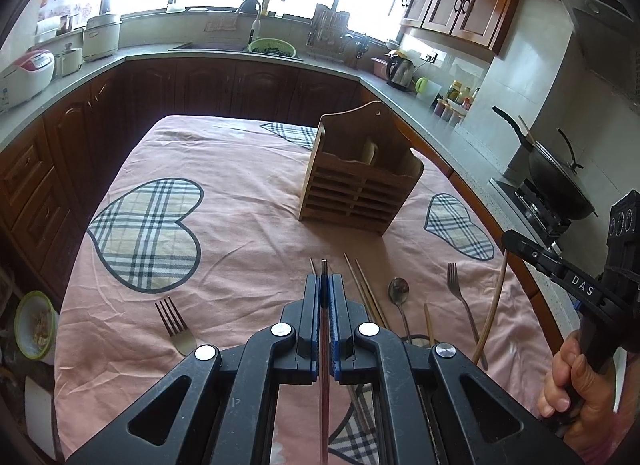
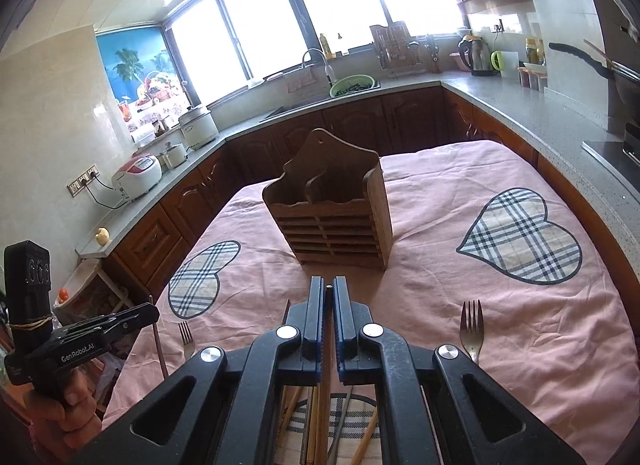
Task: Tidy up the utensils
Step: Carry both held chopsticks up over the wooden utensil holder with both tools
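A: What fills the field in both views?

B: A table [image 1: 240, 201] under a pink cloth with plaid hearts. On it stands a wooden caddy [image 1: 360, 181], upright, at 12 o'clock from each tool and well apart from both.

A: State of the left gripper [image 1: 325, 289]?

B: Jaws narrow, pinched on a dark chopstick [image 1: 324, 345] that runs back between the pads and pokes just past their tips toward the caddy.

A: And the right gripper [image 2: 329, 297]?

B: Also narrow, closed on a pale chopstick [image 2: 325, 393]; its tip shows between the pads, its shaft passes down under the tool.

A: Where are the loose utensils?

B: In the left view, a fork [image 1: 176, 325] lies at 9 o'clock of the gripper; at 3 o'clock lie a chopstick pair [image 1: 366, 293], a spoon [image 1: 399, 297] and a second fork [image 1: 460, 297].

A: What does one view add?

B: The left view alone shows something pale standing inside the caddy; what it is cannot be told. It also shows the right tool from the side, at 3 o'clock, with its pale stick hanging below. The right view alone shows a heap of chopsticks [image 2: 308, 425] beneath the tool, at 6 o'clock, and the left tool at 9 o'clock, gripped by a hand [image 2: 68, 421].
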A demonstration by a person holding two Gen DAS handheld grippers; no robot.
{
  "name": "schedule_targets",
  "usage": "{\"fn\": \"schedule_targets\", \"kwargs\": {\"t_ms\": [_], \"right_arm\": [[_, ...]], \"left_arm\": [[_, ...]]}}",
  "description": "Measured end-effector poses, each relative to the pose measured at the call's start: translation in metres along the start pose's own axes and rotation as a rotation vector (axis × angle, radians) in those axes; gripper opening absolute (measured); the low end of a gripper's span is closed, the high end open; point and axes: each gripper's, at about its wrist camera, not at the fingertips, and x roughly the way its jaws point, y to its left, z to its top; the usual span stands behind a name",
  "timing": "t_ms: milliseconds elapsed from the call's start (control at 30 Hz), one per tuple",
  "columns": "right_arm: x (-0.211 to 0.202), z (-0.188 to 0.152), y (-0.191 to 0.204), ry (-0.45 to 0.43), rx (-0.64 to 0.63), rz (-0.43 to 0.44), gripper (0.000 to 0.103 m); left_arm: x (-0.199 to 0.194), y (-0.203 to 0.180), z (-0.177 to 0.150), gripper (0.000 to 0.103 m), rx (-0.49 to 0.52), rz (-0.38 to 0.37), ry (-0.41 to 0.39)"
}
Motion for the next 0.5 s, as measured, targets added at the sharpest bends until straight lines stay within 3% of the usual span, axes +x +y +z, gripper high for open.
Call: {"fn": "schedule_targets", "kwargs": {"t_ms": [500], "right_arm": [[-0.026, 0.027, 0.010, -0.090, -0.023, 0.021, 0.004]], "left_arm": [[-0.027, -0.002, 0.014, 0.003, 0.007, -0.011, -0.072]]}}
